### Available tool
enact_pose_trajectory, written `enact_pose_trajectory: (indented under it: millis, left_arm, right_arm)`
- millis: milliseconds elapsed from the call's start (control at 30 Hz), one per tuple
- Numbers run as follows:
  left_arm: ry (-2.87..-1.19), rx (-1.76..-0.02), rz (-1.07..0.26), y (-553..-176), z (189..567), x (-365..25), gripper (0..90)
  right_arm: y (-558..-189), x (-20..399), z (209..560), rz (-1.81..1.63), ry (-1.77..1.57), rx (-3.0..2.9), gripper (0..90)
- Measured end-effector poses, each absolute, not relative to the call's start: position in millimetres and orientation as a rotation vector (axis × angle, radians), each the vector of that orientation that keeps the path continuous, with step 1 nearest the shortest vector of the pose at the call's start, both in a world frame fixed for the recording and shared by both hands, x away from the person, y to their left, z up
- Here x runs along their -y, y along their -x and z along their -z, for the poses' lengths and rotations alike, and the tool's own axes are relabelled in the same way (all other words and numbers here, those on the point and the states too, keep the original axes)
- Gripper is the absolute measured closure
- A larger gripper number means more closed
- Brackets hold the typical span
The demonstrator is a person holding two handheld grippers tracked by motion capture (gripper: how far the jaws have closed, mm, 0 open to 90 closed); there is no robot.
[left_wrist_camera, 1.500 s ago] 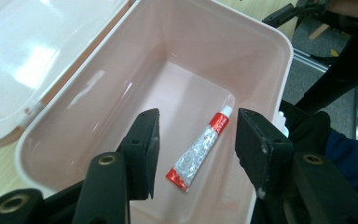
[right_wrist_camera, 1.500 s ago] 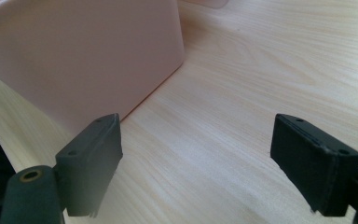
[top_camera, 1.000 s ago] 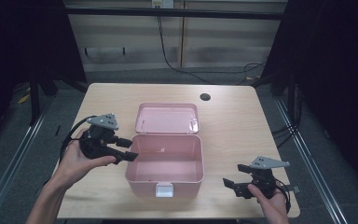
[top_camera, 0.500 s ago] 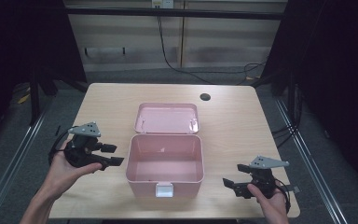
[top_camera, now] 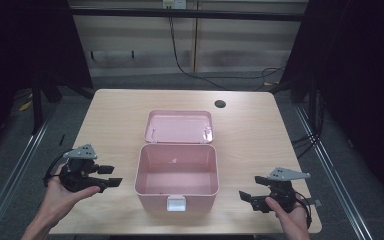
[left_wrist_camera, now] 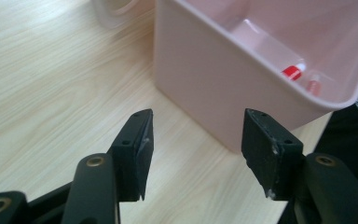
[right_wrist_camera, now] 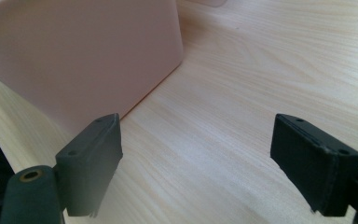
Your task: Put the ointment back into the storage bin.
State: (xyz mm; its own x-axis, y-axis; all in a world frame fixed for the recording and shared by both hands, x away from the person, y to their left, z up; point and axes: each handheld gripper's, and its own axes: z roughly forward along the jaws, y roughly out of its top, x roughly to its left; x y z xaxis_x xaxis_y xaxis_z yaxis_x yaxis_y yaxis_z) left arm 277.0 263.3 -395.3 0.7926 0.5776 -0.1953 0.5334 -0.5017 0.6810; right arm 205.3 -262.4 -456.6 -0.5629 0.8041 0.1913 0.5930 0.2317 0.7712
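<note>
An open pink plastic box [top_camera: 155, 199] stands mid-table, its lid [top_camera: 179, 126] laid back flat behind it. My left gripper [top_camera: 111, 176] is held left of the box, apart from it, jaws open and empty, pointing at its left wall. In the left gripper view the open jaws [left_wrist_camera: 196, 149] frame the box's corner [left_wrist_camera: 205, 88], and a small red-and-white item [left_wrist_camera: 292, 72] lies inside. My right gripper [top_camera: 247, 199] rests near the table's front right, open and empty. Its own view has the jaws [right_wrist_camera: 196, 163] wide apart beside the box wall [right_wrist_camera: 84, 51].
The wooden table [top_camera: 115, 120] has a dark round hole [top_camera: 220, 104] near its back edge. A white latch [top_camera: 176, 203] sits on the box's front wall. Dark floor and metal rails flank the table on both sides.
My left gripper has drawn back from the box's left rim, moving left and toward the table's front. The right gripper and the box have stayed put.
</note>
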Motion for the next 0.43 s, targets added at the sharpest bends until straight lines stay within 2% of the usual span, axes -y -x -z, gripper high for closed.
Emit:
enact_pose_trajectory:
  millis: [433]
  left_arm:
    - [-2.215,-0.922,-0.088,-271.6,435.8,-272.5,38.4]
  right_arm:
    - [-208.0,259.5,465.6,-1.127,-1.332,-2.316,18.9]
